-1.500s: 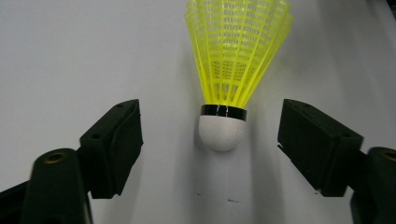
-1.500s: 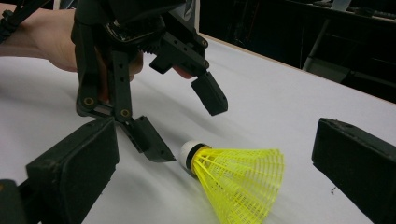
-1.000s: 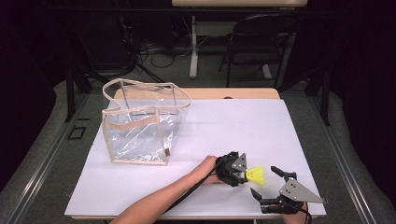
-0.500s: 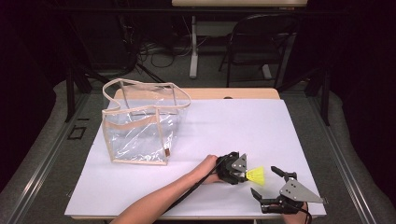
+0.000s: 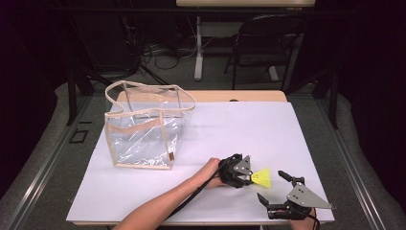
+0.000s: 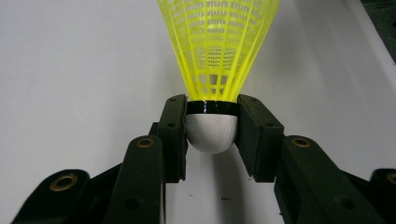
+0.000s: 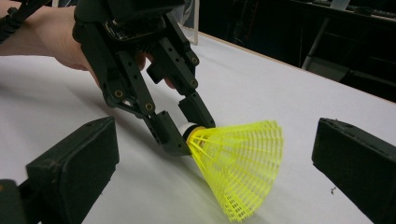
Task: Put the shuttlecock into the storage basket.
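Between left gripper [image 6: 211,140] pads, shuttlecock [image 6: 215,60] skirt tip cropped.

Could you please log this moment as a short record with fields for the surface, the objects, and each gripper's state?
surface: white table
held object: yellow shuttlecock, lying low at the table
grip point: its white cork tip, clamped from both sides
left gripper: shut on the shuttlecock, skirt pointing toward the right gripper
right gripper: open, jaws wide, holding nothing, facing the shuttlecock's skirt
other object: clear bag with tan trim, upright at the table's far left, apart from both grippers
bag contents: nothing visible inside
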`<state>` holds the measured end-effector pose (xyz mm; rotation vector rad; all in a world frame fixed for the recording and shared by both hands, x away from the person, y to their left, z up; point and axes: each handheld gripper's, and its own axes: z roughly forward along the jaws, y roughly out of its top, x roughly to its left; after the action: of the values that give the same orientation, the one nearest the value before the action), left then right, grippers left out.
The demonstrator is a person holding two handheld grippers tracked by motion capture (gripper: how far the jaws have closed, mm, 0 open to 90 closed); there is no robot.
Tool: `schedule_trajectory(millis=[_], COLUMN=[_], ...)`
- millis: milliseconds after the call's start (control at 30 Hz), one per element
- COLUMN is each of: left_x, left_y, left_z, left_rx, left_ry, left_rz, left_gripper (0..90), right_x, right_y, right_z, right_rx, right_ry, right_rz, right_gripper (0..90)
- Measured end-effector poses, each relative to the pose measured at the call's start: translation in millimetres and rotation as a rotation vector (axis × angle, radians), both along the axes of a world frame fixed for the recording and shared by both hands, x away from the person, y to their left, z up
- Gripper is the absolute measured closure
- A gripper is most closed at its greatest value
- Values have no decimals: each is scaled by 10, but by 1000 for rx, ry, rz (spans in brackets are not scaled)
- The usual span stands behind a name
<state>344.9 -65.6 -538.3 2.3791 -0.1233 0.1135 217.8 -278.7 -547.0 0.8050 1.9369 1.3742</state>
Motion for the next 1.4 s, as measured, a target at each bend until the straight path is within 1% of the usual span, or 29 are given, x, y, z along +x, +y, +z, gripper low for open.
schedule_trajectory(millis=[33,100,167,333,367,500,533,933,1033,1200,1333,1400], left_x=[2,2,1,-4,-8,-13,-14,-19,-17,-15,-6,-5], left_y=[13,46,75,158,168,224,235,411,462,533,598,631], left_z=[5,22,34,72,72,101,103,179,189,199,207,213], left_rx=[-9,-8,-23,-34,-42,-44,-53,-83,-100,-101,-120,-121], left_ry=[-3,-4,-2,-10,-9,-14,-12,-21,-14,-20,-18,-17], left_rz=[0,6,16,29,33,44,47,84,95,108,125,135], left_gripper=[650,650,650,650,650,650,650,650,650,650,650,650], right_x=[0,0,0,1,2,3,3,3,3,3,4,6], right_y=[-1,-1,1,3,3,4,5,6,9,9,9,9], right_z=[0,0,1,-1,-1,-1,-2,-2,-3,-3,-4,-6], right_rx=[0,0,0,-1,-2,-3,-2,-3,-2,-6,-6,-5], right_ry=[0,1,-1,0,-1,0,0,-1,-1,2,1,2], right_rz=[0,-1,0,0,-1,-1,-1,-2,-1,0,-1,-1], right_gripper=[2,2,2,2,2,2,2,2,2,2,2,2])
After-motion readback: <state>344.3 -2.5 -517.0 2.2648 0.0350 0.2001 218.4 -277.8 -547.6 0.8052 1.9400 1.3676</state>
